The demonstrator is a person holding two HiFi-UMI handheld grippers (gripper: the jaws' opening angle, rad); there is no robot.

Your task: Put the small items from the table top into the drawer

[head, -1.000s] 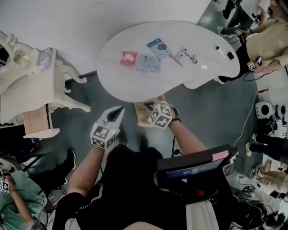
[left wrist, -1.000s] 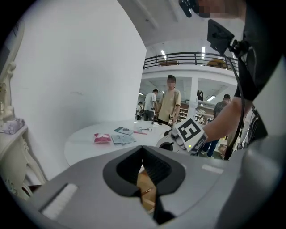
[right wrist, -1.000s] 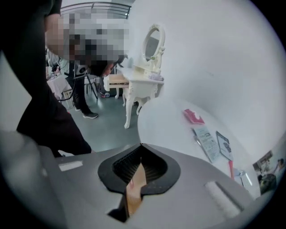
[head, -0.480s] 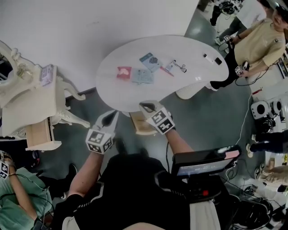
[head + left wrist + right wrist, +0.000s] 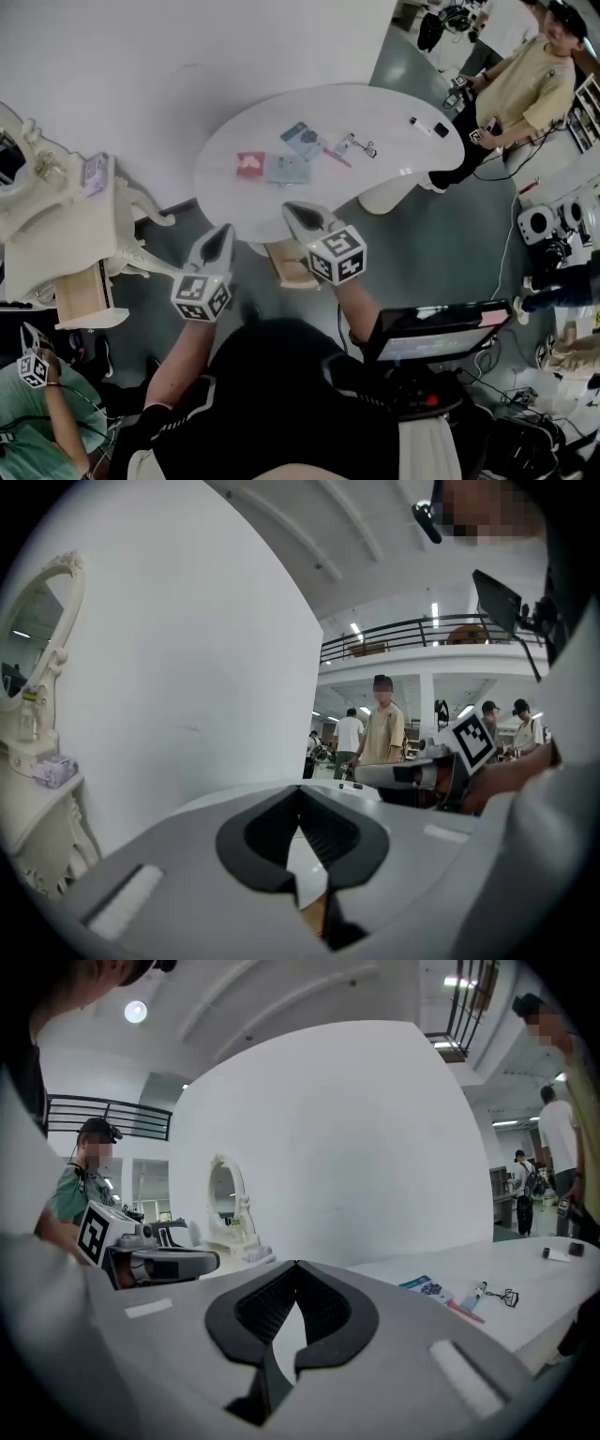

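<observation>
Several small items lie on the white oval table [image 5: 394, 173]: a red packet [image 5: 249, 163], a pale blue packet [image 5: 287, 169], a blue card [image 5: 305, 140], a pen [image 5: 339, 150], a black clip [image 5: 365, 146] and two dark bits [image 5: 427, 126]. The right gripper view shows the blue card [image 5: 427, 1287] and pen [image 5: 473, 1295] ahead to the right. A wooden drawer [image 5: 292, 266] stands open under the table's near edge. My left gripper [image 5: 223, 232] hovers left of the drawer, shut and holding nothing. My right gripper [image 5: 294, 209] hangs at the table's near edge above the drawer, also shut and holding nothing.
A cream dressing table [image 5: 56, 234] with a mirror and an open drawer [image 5: 82, 295] stands at the left. A person in a tan shirt [image 5: 530, 80] sits at the table's far right end. Another person [image 5: 37, 422] is at the lower left. A dark monitor [image 5: 441, 333] is near my right side.
Both grippers have lifted and reached forward toward the table's near edge. The right one has come off the drawer. The head view has shifted, so the table sits further away.
</observation>
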